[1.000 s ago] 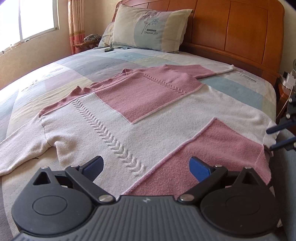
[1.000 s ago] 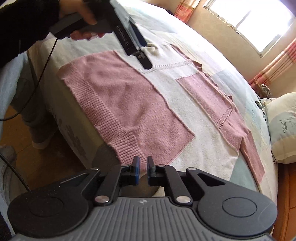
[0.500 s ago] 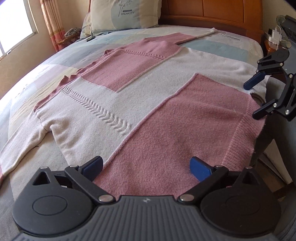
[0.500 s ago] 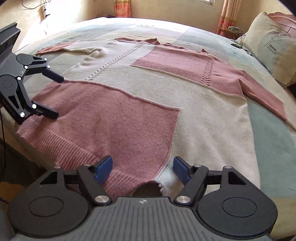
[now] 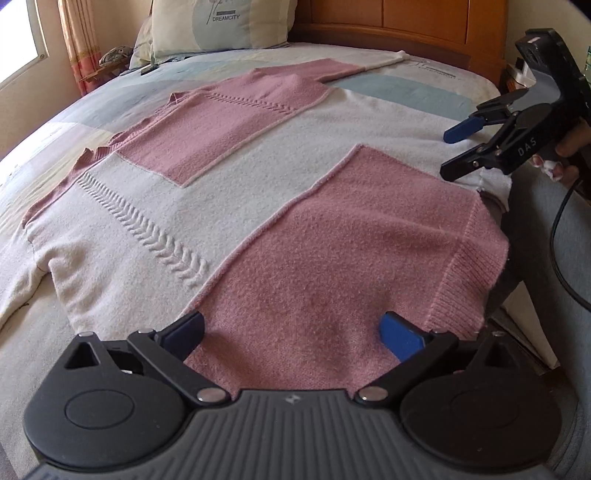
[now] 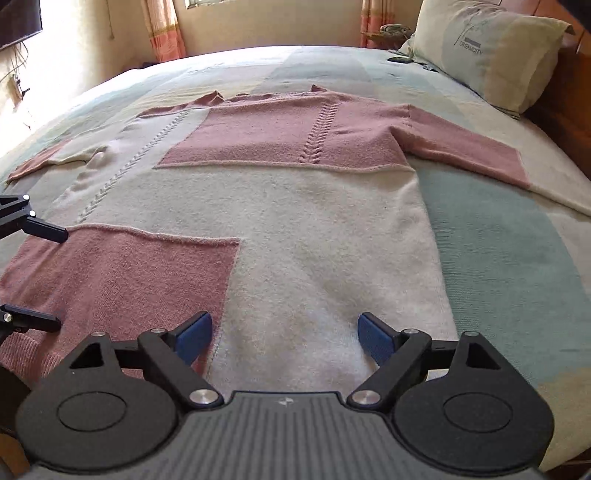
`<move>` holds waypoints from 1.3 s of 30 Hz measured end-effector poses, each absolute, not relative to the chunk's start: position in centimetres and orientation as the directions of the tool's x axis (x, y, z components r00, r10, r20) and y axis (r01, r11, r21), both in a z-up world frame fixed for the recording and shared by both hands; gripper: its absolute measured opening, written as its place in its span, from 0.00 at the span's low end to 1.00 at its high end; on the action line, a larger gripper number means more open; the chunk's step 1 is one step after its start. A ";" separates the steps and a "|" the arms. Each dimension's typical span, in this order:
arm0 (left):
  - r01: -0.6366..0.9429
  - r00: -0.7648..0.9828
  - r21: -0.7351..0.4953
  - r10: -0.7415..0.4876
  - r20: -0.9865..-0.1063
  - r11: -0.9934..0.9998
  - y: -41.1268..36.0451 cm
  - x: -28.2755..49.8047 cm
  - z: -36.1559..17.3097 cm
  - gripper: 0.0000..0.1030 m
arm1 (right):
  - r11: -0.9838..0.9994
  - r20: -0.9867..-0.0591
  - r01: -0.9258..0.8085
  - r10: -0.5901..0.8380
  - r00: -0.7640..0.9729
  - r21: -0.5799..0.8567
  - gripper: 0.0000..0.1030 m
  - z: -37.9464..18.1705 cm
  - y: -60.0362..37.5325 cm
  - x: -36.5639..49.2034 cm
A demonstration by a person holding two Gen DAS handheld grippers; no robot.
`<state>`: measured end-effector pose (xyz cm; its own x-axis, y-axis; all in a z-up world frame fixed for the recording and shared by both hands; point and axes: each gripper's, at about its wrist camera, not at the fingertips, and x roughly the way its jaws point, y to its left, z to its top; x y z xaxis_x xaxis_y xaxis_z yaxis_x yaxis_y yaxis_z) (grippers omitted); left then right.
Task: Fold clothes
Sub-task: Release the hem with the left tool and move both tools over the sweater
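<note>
Sweater (image 6: 295,229) flat on bed; pillow (image 5: 221,26) reads DREAMCITY (right tongs (image 5: 452,155) marked DAS); both tongs spread apart.

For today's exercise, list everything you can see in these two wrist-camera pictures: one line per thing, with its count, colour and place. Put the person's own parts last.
sweater: one, pink and cream patchwork, spread flat on the bed, sleeves out to both sides.
bed cover: one, pale blue, cream and green blocks, under the sweater.
pillow: one, beige and grey with printed lettering, at the head of the bed.
headboard: one, orange-brown wood, behind the pillow.
curtain: pink and cream, beside the window.
left tongs: one, black with blue pads, open over the pink hem panel.
right tongs: one, same colours, open over the cream hem.
</note>
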<state>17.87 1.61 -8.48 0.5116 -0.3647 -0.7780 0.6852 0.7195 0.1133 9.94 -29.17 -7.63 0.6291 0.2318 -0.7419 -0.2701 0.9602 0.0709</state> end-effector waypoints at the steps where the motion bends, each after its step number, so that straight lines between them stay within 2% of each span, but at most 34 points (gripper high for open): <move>1: 0.677 0.532 0.132 -0.357 -0.768 0.724 1.7 17.8 -8.2 0.99 | 0.964 -0.745 -0.250 0.232 0.626 0.090 0.93 -8.0 -29.8 10.1; 3: 0.651 0.575 0.149 -0.355 -0.737 0.745 1.8 18.4 -7.4 0.99 | 0.969 -0.756 -0.240 0.200 0.624 0.058 0.93 -7.9 -30.4 8.9; 5: 0.615 0.609 0.116 -0.377 -0.698 0.780 1.9 19.8 -6.6 0.99 | 0.969 -0.761 -0.244 0.181 0.622 0.031 0.93 -7.3 -30.3 8.8; 7: 0.562 0.623 0.052 -0.381 -0.683 0.826 2.0 21.8 -6.2 0.99 | 0.965 -0.728 -0.261 0.202 0.655 0.034 0.94 -6.0 -29.8 10.1; 11: 0.433 0.638 -0.086 -0.372 -0.674 0.897 3.1 25.6 -6.2 0.99 | 0.953 -0.655 -0.300 0.244 0.715 0.027 0.97 -4.1 -27.1 16.3; 14: 0.375 0.639 -0.137 -0.363 -0.678 0.917 4.1 27.2 -6.8 0.99 | 0.952 -0.634 -0.302 0.267 0.726 0.055 0.97 -4.4 -25.1 22.5; 17: 0.360 0.632 -0.136 -0.348 -0.692 0.923 4.5 28.1 -7.5 0.99 | 0.961 -0.623 -0.261 0.261 0.738 0.093 0.97 -5.9 -24.3 27.9; 19: 0.348 0.621 -0.133 -0.334 -0.709 0.928 4.5 28.7 -8.0 0.99 | 0.973 -0.647 -0.211 0.217 0.731 0.088 0.97 -7.4 -24.6 30.2; 22: 0.312 0.601 -0.135 -0.305 -0.739 0.940 4.5 29.4 -8.9 0.99 | 0.986 -0.663 -0.167 0.139 0.735 0.021 0.96 -9.2 -26.4 30.5; 26: 0.298 0.602 -0.128 -0.290 -0.743 0.946 4.4 29.4 -9.1 0.99 | 0.981 -0.645 -0.189 0.169 0.746 0.039 0.89 -9.2 -28.5 28.2; 31: 0.296 0.612 -0.138 -0.298 -0.733 0.945 4.7 29.1 -8.9 0.99 | 0.981 -0.663 -0.195 0.150 0.733 0.007 0.93 -7.8 -27.1 26.9; 35: 0.272 0.632 -0.138 -0.285 -0.720 0.952 5.6 29.0 -8.5 0.99 | 0.958 -0.642 -0.286 0.231 0.731 0.018 0.93 -6.6 -23.9 27.0; 39: 0.325 0.587 -0.168 -0.338 -0.736 0.931 5.8 29.2 -8.8 0.99 | 0.932 -0.638 -0.362 0.255 0.727 -0.039 0.95 -6.5 -18.9 28.6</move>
<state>29.18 5.81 -8.85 0.5872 -0.3377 -0.7356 0.3252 0.9307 -0.1676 28.64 -18.90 -6.50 0.7268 0.2554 -0.6376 -0.3616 0.9315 -0.0391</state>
